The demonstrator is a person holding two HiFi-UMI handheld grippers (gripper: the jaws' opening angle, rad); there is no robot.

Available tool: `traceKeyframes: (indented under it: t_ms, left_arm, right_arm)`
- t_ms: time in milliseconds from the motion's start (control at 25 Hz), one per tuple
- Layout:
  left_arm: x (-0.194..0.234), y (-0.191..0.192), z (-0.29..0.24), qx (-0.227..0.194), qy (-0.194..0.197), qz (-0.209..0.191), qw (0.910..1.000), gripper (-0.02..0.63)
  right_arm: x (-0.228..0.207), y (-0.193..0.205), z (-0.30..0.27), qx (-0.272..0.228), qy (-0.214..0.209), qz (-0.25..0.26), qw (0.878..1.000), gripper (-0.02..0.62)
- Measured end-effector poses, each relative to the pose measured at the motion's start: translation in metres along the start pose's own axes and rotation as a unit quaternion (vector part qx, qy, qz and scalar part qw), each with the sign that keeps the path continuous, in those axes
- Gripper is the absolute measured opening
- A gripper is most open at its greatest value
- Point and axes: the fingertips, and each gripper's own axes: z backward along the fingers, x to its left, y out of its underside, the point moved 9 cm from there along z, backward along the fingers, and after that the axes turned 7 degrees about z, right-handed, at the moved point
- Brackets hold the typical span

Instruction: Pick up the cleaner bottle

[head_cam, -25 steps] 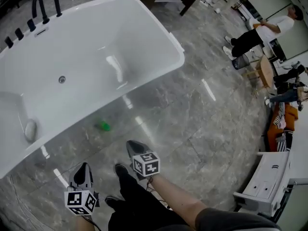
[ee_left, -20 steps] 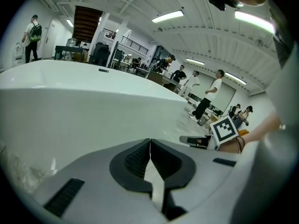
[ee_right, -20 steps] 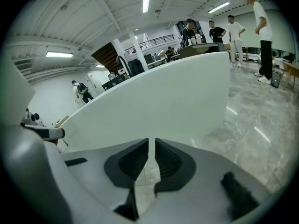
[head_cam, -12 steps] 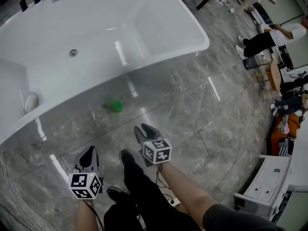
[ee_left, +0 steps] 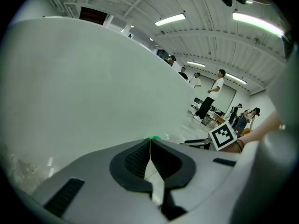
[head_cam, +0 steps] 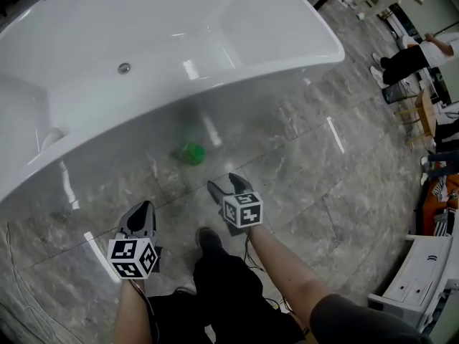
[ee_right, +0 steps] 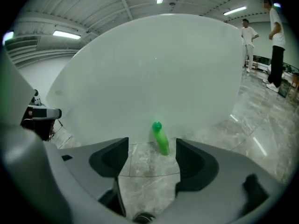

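A small green cleaner bottle sits on the grey marble floor right at the foot of the white bathtub, beside the tub's outer wall. In the right gripper view the bottle shows with its rounded cap end toward the tub wall; whether it stands or lies cannot be told. The right gripper is low over the floor and points at the bottle, near it but apart from it. Its jaws have just been opening and stand wide apart, with only floor tile between them, and the bottle shows past the tips, framed in the gap of the right gripper. The left gripper is off to the bottle's left, farther from it and near the person's black shoe. In its own view the jaws of the left gripper are pressed together with nothing between them, and a sliver of green peeks just over their tips. That view is filled by the tub wall, with the right gripper's marker cube at the right edge. Several people stand well away across the room, and a white cabinet is at the lower right.
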Motion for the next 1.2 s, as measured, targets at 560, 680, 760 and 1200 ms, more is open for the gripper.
traceKeyframes:
  t_ms: [560, 680, 760, 1200]
  left_arm:
    - [0.066, 0.047, -0.123, -0.019, 0.012, 0.007, 0.9997, 0.014]
    - [0.079, 0.056, -0.139, -0.024, 0.018, 0.021, 0.9993, 0.014]
    - [0.089, 0.059, -0.147, -0.031, 0.023, 0.025, 0.999, 0.014]
    - [0.118, 0.08, -0.157, -0.057, 0.014, 0.014, 0.9982, 0.014]
  right_arm:
    - [-0.041, 0.056, -0.127, -0.028, -0.046, 0.019, 0.998, 0.294]
    - [-0.049, 0.068, -0.151, -0.038, -0.027, 0.019, 0.999, 0.281]
    - [-0.053, 0.074, -0.164, -0.053, -0.016, 0.015, 0.998, 0.258]
    - [-0.049, 0.096, -0.212, -0.1, -0.008, 0.078, 0.992, 0.272]
